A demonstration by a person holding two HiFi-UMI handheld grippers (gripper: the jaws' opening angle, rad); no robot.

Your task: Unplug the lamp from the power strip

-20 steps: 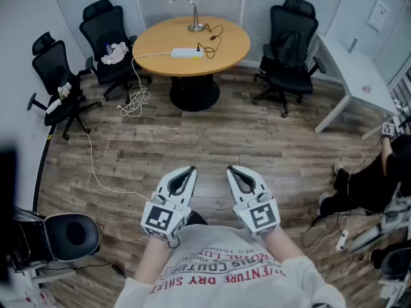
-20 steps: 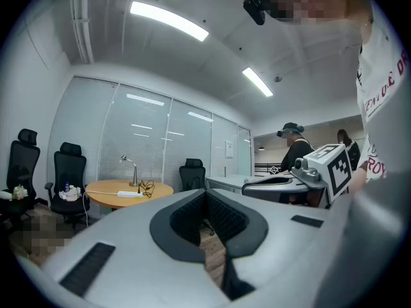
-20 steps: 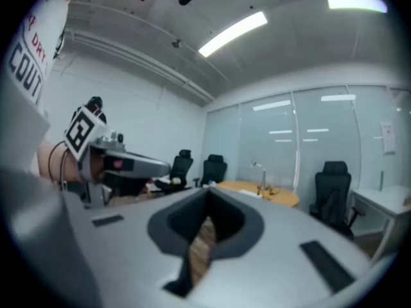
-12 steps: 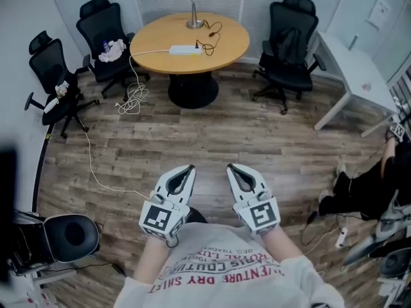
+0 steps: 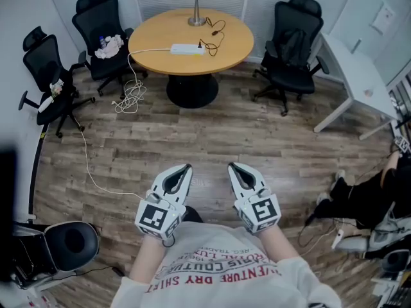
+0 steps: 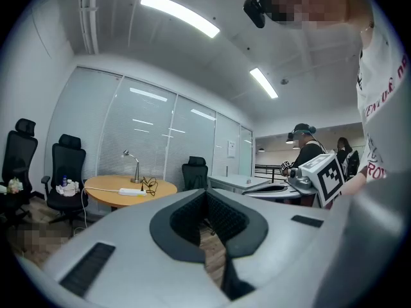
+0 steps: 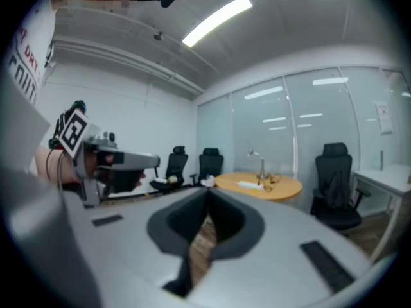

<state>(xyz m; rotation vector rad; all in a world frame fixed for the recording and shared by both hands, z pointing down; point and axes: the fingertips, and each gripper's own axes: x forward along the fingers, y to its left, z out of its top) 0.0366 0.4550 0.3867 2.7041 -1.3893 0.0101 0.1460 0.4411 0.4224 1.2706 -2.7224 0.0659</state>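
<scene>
A silver desk lamp (image 5: 192, 8) stands at the far edge of a round wooden table (image 5: 154, 43) across the room. Its black cord (image 5: 215, 34) runs to a white power strip (image 5: 187, 49) lying on the tabletop. My left gripper (image 5: 187, 168) and right gripper (image 5: 232, 167) are held side by side close to my chest, far from the table, both shut with nothing in them. In the left gripper view the lamp (image 6: 133, 165) and the strip (image 6: 130, 192) are small beyond the gripper's tips (image 6: 207, 191). The right gripper view shows the lamp (image 7: 259, 165) past its shut jaws.
Black office chairs stand round the table: two at the left (image 5: 96, 27), one at the right (image 5: 295, 40). A white cable (image 5: 131, 95) drops from the strip and coils on the wood floor. A white desk (image 5: 359, 76) and a seated person (image 5: 366, 194) are at the right; a stool (image 5: 70, 242) stands lower left.
The head view has shifted a little, so the table sits slightly higher and larger. Both grippers stay shut in front of my chest. The seated person at the right has moved.
</scene>
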